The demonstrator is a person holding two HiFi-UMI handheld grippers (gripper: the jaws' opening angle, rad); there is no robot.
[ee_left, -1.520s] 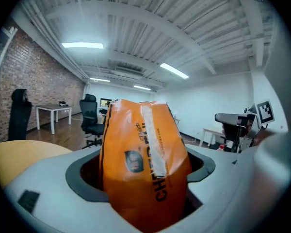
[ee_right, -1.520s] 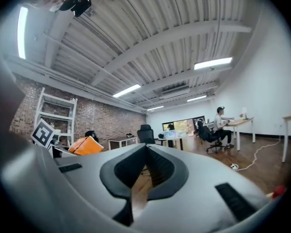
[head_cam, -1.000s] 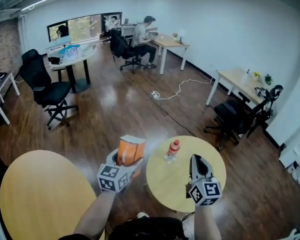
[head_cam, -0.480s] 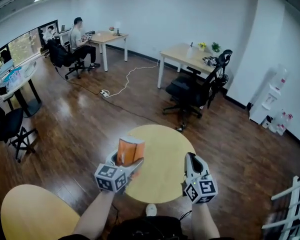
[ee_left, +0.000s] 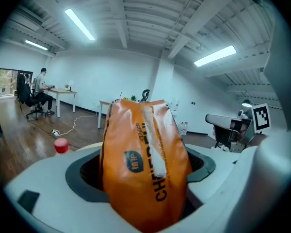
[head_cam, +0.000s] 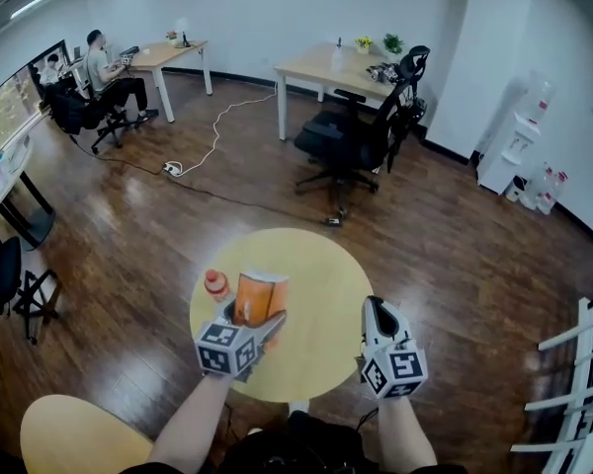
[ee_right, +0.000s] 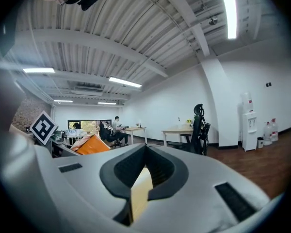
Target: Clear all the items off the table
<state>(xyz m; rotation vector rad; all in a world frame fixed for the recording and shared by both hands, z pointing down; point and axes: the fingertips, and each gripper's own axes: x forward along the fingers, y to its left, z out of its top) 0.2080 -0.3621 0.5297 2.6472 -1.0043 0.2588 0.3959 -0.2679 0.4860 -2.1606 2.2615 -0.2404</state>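
An orange snack bag [head_cam: 260, 298] stands upright between the jaws of my left gripper [head_cam: 253, 316], which is shut on it above the round yellow table [head_cam: 321, 275]. In the left gripper view the orange snack bag [ee_left: 144, 161] fills the middle between the jaws. A small bottle with a red cap [head_cam: 215, 284] stands on the table's left edge, just left of the bag; its red cap [ee_left: 61, 146] also shows in the left gripper view. My right gripper [head_cam: 380, 316] hovers over the table's right edge, shut with nothing in it. The right gripper view shows its jaws [ee_right: 143, 176] meeting.
A second yellow round table [head_cam: 71, 436] lies at the bottom left. Beyond the table stand a black office chair [head_cam: 360, 134] and a wooden desk [head_cam: 326, 65]. A person [head_cam: 103, 67] sits at a far-left desk. A white rack [head_cam: 581, 383] stands at right, and a cable [head_cam: 204, 150] runs across the floor.
The view has swung to the right across the room. The table now sits under both grippers, and the bottle shows left of the bag instead of right. The bag stays held.
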